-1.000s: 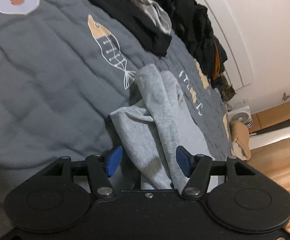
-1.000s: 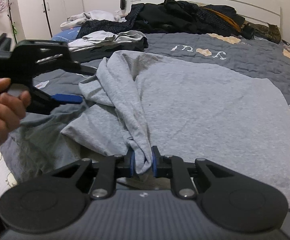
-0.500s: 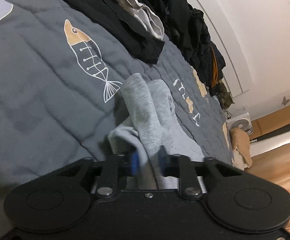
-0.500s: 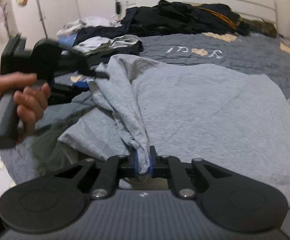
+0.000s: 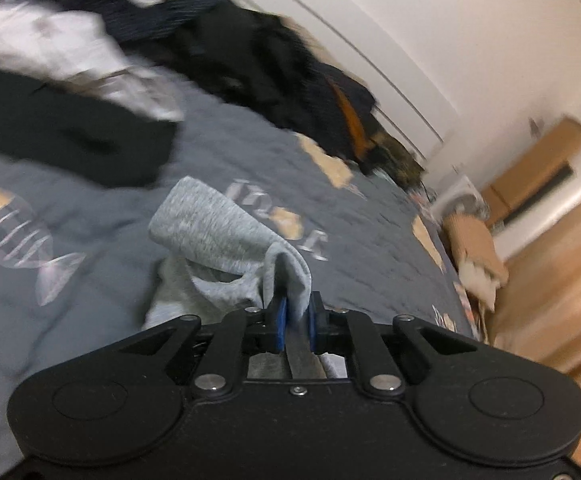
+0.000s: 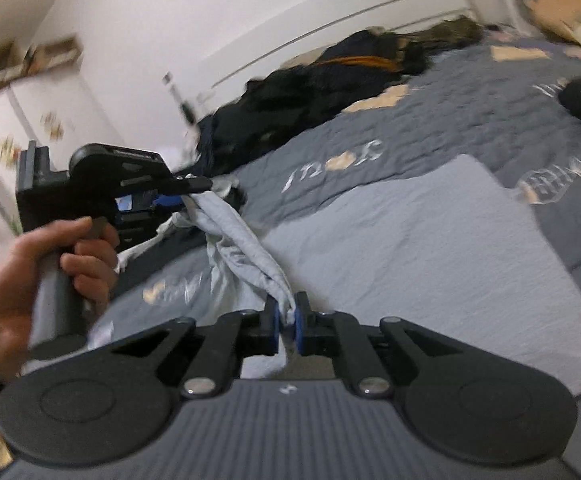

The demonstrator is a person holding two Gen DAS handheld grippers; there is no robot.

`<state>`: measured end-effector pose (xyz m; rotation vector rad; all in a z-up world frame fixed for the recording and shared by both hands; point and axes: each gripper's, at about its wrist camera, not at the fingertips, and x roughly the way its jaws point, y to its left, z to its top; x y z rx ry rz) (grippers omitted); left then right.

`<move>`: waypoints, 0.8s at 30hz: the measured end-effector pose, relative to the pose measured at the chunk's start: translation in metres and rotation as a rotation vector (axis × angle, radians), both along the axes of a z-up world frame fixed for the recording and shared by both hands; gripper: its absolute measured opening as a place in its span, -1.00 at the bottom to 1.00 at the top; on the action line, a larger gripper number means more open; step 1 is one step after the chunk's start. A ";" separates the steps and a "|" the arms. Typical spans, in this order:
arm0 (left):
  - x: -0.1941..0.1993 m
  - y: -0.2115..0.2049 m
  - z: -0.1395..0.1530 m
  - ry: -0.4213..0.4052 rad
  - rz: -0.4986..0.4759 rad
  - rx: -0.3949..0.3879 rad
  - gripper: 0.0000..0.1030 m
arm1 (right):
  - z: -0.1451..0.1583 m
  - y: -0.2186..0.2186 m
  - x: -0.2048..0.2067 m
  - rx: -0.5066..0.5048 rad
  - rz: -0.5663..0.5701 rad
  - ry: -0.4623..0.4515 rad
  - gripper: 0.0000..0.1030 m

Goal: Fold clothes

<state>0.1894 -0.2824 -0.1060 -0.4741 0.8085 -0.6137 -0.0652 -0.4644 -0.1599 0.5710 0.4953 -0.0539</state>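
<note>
Both grippers I hold are clamped on the light grey garment (image 6: 430, 264): the left gripper (image 5: 293, 322), whose jaws have just been closing, pinches a bunched fold, and the right gripper (image 6: 286, 326) pinches another. Between them a twisted strip of cloth runs diagonally up and left, raised off the grey quilt (image 6: 470, 120). Its broad part lies flat on the quilt, to the right.

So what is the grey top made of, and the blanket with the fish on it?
The grey top looks like soft knitted cotton jersey: matte, flecked grey, bunching in limp folds where both grippers pinch it. The blanket looks like a quilted fabric bedspread, likely cotton or polyester: dull dark grey with stitched puckers and printed pictures. Blur leaves the exact fibre open.
</note>
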 end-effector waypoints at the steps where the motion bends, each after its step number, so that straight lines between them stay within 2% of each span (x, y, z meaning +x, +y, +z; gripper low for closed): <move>1: -0.001 -0.017 0.004 -0.011 -0.021 0.018 -0.80 | 0.001 -0.009 -0.004 0.027 -0.026 -0.004 -0.87; 6: -0.010 -0.104 0.006 -0.037 -0.129 0.083 -0.80 | 0.007 -0.049 -0.029 0.085 -0.150 -0.024 -0.87; 12: -0.026 -0.194 -0.024 -0.020 -0.265 0.157 -0.81 | 0.003 -0.089 -0.058 0.154 -0.248 0.008 -0.87; 16: -0.035 -0.232 -0.052 0.008 -0.328 0.227 -0.81 | -0.009 -0.106 -0.069 0.168 -0.287 0.069 -0.87; 19: -0.041 -0.245 -0.066 0.025 -0.363 0.265 -0.80 | -0.011 -0.114 -0.076 0.176 -0.299 0.083 -0.87; 20: -0.042 -0.246 -0.069 0.033 -0.368 0.266 -0.76 | -0.011 -0.116 -0.078 0.166 -0.302 0.093 -0.87; 22: -0.045 -0.240 -0.069 0.044 -0.378 0.248 -0.40 | -0.015 -0.120 -0.080 0.180 -0.313 0.109 -0.87; 23: -0.046 -0.234 -0.067 0.042 -0.381 0.235 -0.31 | -0.018 -0.123 -0.080 0.197 -0.316 0.119 -0.87; 24: -0.048 -0.224 -0.063 0.036 -0.381 0.225 -0.13 | -0.021 -0.125 -0.080 0.215 -0.319 0.128 -0.87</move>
